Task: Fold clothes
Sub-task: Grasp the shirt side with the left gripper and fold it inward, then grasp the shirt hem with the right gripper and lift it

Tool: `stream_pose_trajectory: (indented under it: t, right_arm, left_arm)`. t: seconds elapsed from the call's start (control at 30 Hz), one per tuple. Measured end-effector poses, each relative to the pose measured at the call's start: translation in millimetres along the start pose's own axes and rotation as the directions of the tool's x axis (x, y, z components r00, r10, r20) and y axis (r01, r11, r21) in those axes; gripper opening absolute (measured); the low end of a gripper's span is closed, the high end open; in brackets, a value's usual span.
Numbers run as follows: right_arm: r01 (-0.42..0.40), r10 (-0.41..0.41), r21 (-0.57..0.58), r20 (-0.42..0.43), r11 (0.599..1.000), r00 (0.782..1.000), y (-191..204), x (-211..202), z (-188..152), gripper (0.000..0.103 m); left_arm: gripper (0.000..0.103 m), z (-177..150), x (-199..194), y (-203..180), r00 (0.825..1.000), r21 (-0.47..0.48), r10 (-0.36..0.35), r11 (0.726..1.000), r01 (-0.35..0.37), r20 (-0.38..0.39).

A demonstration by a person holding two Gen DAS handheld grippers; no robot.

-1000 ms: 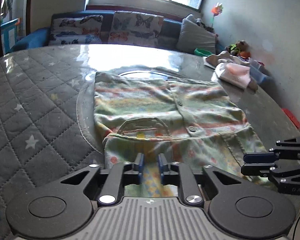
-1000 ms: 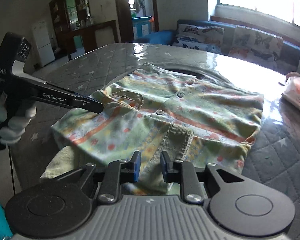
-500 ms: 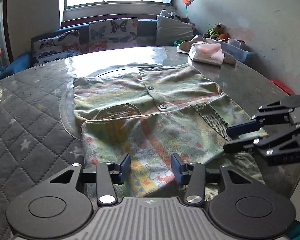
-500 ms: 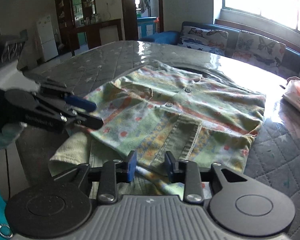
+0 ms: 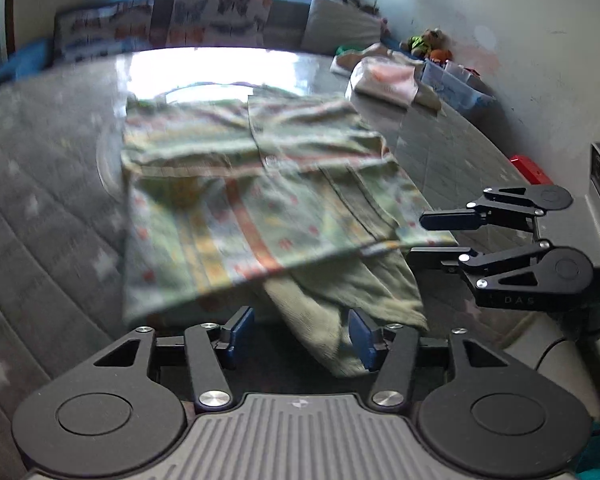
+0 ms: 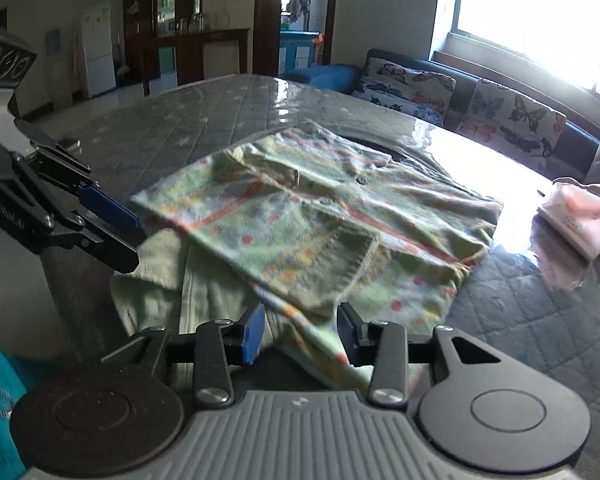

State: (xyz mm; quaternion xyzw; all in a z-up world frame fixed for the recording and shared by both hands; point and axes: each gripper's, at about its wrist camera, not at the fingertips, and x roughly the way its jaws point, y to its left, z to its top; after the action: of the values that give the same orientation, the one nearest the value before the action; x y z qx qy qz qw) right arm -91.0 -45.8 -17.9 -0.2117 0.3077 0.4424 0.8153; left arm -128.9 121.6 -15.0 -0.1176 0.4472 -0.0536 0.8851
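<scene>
Left gripper [image 5: 298,334]: jaws spread wide, nothing clamped; plain green hem [image 5: 340,312] of the garment hanging between and just ahead of the fingers. Right gripper [image 6: 300,334]: likewise released, patterned edge drooping between the pads. Ahead of both: patterned shirt [image 6: 320,216] spread flat on quilted table [image 6: 228,120], bottom part folded up. Beyond, right: pink folded cloth [image 6: 576,216].

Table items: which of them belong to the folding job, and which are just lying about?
Part of the job:
- patterned shirt, partly folded
- plain green garment under it
- left claw, open
- right claw, open

Lying about:
- pink folded cloth
- butterfly cushions
- soft toys
</scene>
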Motion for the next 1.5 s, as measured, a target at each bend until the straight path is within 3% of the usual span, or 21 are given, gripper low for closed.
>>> stream_pose_trajectory:
  t: [0.2,0.27,0.33,0.43,0.67,0.83,1.0,1.1,1.17,1.27,1.33,1.5]
  right_arm:
    - [0.020,-0.022,-0.085,-0.025,0.996,0.999,6.5,-10.7,-16.9,0.048]
    - [0.023,-0.026,-0.113,-0.031,0.993,0.999,8.0,-12.6,-22.5,0.050]
    - [0.031,-0.035,-0.139,-0.031,0.990,0.999,10.2,-13.4,-26.9,0.050]
    - [0.024,-0.029,-0.169,-0.023,0.985,0.999,12.9,-13.8,-32.0,0.054]
    - [0.014,-0.007,-0.244,0.031,0.970,0.999,22.0,-10.7,-34.2,0.065]
    - [0.018,0.004,-0.262,0.080,0.965,0.997,26.4,-0.9,-27.0,0.066]
    - [0.024,0.007,-0.211,0.147,0.977,0.989,22.4,7.6,-12.5,0.055]
    - [-0.049,0.068,-0.128,0.144,0.990,0.987,10.6,12.6,2.6,0.034]
    - [-0.102,0.110,-0.066,0.134,0.993,0.985,1.4,15.2,11.8,0.018]
    - [-0.162,0.160,0.004,0.127,0.987,0.979,-10.4,14.8,22.0,0.014]
    - [-0.181,0.175,0.038,0.125,0.983,0.977,-15.6,14.7,25.9,0.014]
    - [-0.220,0.205,0.131,0.120,0.967,0.971,-28.0,15.4,33.5,0.013]
  left_arm:
    - [0.055,-3.5,11.1,4.7,0.997,-0.069,-0.053,0.996,0.049,-0.049]
    - [0.048,-3.7,13.7,7.2,0.996,-0.089,-0.070,0.994,0.064,-0.060]
    - [0.033,-3.2,14.0,8.4,0.995,-0.098,-0.077,0.993,0.070,-0.063]
    - [0.019,0.5,11.3,9.4,0.993,-0.105,-0.103,0.990,0.097,-0.055]
    - [0.016,29.5,-5.0,12.8,0.988,-0.109,-0.149,0.983,0.151,0.025]
    - [0.016,56.4,-9.0,15.2,0.983,-0.105,-0.174,0.978,0.179,0.061]
    - [0.016,74.4,-5.4,18.0,0.982,-0.096,-0.181,0.978,0.186,0.062]
    - [0.016,72.9,-4.1,21.8,0.982,-0.085,-0.182,0.979,0.186,0.055]
    - [0.017,67.9,-7.0,23.6,0.983,-0.065,-0.173,0.982,0.176,0.058]
    - [0.025,56.0,-17.1,27.1,0.985,-0.029,-0.152,0.988,0.154,0.082]
    - [0.042,45.6,-27.4,29.2,0.986,0.005,-0.122,0.993,0.122,0.112]
    - [0.063,19.1,-41.5,24.2,0.983,0.127,-0.006,0.992,-0.017,0.183]
